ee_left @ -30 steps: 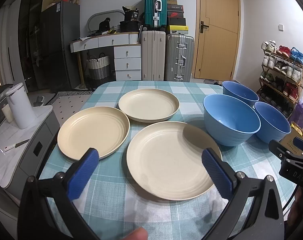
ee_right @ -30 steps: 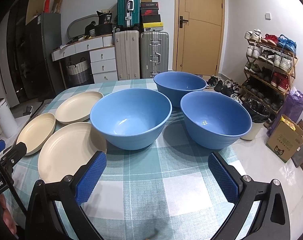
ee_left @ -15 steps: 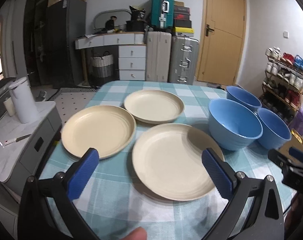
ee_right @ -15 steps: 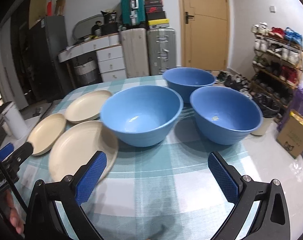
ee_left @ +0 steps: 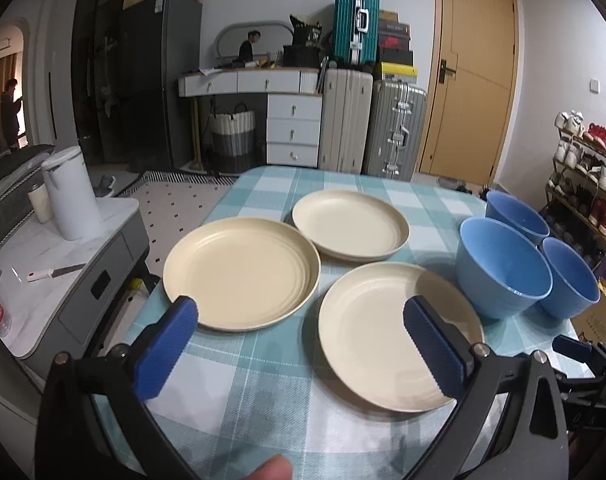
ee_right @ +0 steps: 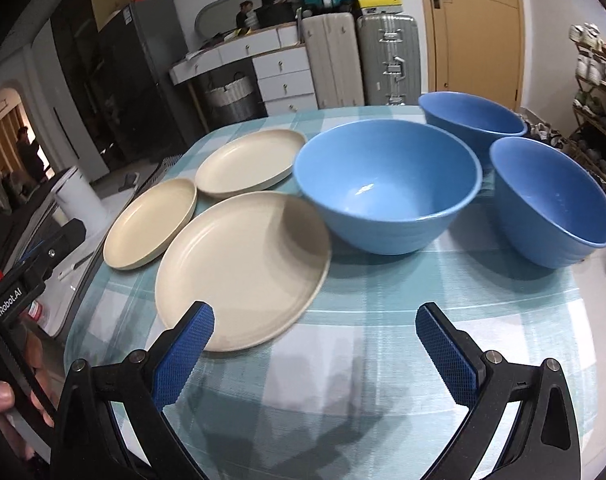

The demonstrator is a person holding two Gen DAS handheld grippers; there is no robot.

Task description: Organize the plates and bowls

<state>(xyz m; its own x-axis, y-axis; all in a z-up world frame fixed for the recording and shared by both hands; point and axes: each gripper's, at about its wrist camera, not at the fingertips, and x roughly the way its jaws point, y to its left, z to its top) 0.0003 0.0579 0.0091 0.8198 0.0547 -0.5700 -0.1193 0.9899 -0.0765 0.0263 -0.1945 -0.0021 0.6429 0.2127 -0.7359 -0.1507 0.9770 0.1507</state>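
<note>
Three cream plates lie on the checked tablecloth: a near plate, a left plate and a far plate. Three blue bowls stand to their right: a middle bowl, a far bowl and a right bowl. My left gripper is open above the near edges of the left and near plates, holding nothing. My right gripper is open over the cloth in front of the middle bowl, empty.
The round table has a bare patch at its front. A low grey cabinet with a white kettle stands at the table's left. Suitcases, a drawer unit and a door are behind; a shoe rack is on the right.
Both views have swung: the left gripper has shifted left, now straddling the left and near plates. The right gripper has shifted right and tilted, so the bowls sit further right. Nothing grasped.
</note>
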